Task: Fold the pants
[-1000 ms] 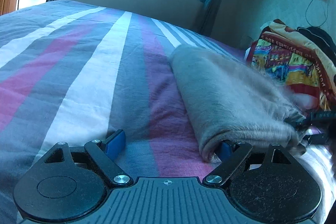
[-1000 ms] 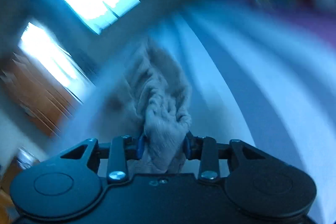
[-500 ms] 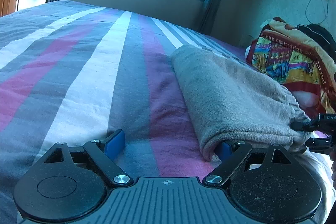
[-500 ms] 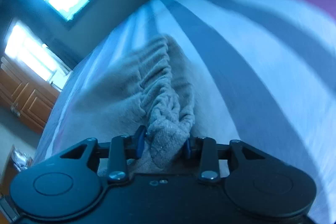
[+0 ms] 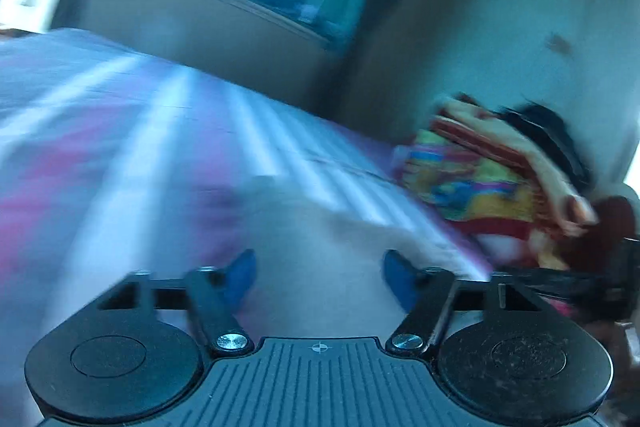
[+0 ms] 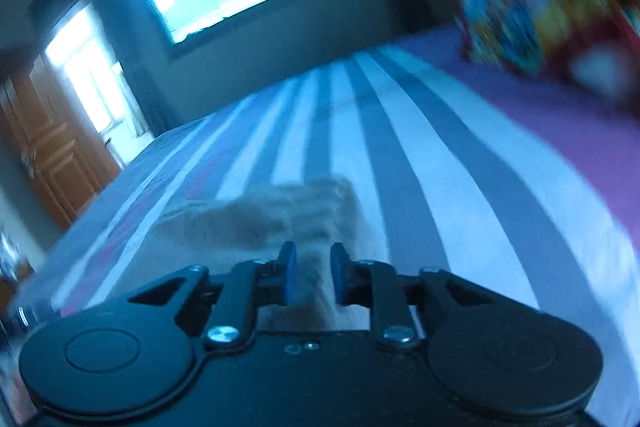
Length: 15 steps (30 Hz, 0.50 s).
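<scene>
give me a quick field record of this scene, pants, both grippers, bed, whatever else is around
pants: grey, folded bundle lying on the bed
bed: striped cover, white, grey, pink and purple
left gripper: jaws closing, grey cloth between the pads, contact unclear through blur
right gripper: jaws closing, narrow gap, pants fabric between the pads
colourful cloth: heaped at the bed's far right
view quality: both views motion-blurred

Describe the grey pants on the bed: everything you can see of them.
The grey pants look like soft, fuzzy knit fabric, bunched into a low folded heap on the striped bedsheet. Motion blur hides seams and details. In the right wrist view, gathered cloth sits between the right gripper pads as its jaws close. In the left wrist view, pale fabric lies between the closing left gripper pads; contact is unclear.
</scene>
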Tool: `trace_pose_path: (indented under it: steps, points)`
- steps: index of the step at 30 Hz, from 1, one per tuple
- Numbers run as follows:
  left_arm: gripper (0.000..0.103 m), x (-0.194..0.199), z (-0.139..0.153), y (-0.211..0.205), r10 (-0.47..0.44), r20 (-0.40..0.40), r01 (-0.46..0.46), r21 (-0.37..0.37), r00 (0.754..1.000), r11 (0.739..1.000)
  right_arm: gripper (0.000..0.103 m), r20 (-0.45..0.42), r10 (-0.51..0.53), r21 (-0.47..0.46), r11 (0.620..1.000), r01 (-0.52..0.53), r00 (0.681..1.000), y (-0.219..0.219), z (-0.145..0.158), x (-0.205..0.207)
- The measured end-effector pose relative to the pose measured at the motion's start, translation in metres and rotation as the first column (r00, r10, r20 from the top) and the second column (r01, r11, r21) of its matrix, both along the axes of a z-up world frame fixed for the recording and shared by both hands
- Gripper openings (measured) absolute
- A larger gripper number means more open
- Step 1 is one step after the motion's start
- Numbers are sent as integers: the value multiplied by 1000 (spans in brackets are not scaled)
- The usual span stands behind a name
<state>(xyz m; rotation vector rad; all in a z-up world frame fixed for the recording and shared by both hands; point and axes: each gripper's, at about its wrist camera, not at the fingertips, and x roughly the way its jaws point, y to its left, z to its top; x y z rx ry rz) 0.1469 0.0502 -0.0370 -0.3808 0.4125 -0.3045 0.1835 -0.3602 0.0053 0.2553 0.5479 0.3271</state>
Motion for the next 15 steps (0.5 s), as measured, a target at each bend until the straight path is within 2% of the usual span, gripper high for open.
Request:
trace_pose_path:
  steps: [1,3,5,6,7,10,12,15]
  points:
    - [65,14,2,-15,-34,-20,35,22,999,999,15,22,29,-36,999,-28,999,12,4,6]
    - [65,40,-9,-38,-45,-83,53,92,996,994,15,43,78,-106,992,-73,996,32,5,13]
    - [65,63,-39,-49,-49,-228,79,120,972,990,15,-16,123,-238,963,-123,992,49,-14,23]
    - [65,63,-43,-50,-56,-223,86,127,973,988,16,-71,116,-308,942,-132,991,52,-30,28]
    - [65,64,-39,-49,-57,-222,86,124,973,989,16,-90,122,-324,935,-145,988,51,-39,31]
    - [65,75,-17,-39,-49,-183,67,90,982,994,19,-75,156,-268,948,-170,985,38,-27,30]
    - [65,95,-4,-38,-37,-166,55,109,985,993,25,-17,163,-212,964,-163,986,33,-11,32]
    - [65,135,2,-43,-17,-182,42,133,983,990,26,22,148,-196,970,-140,989,43,4,59]
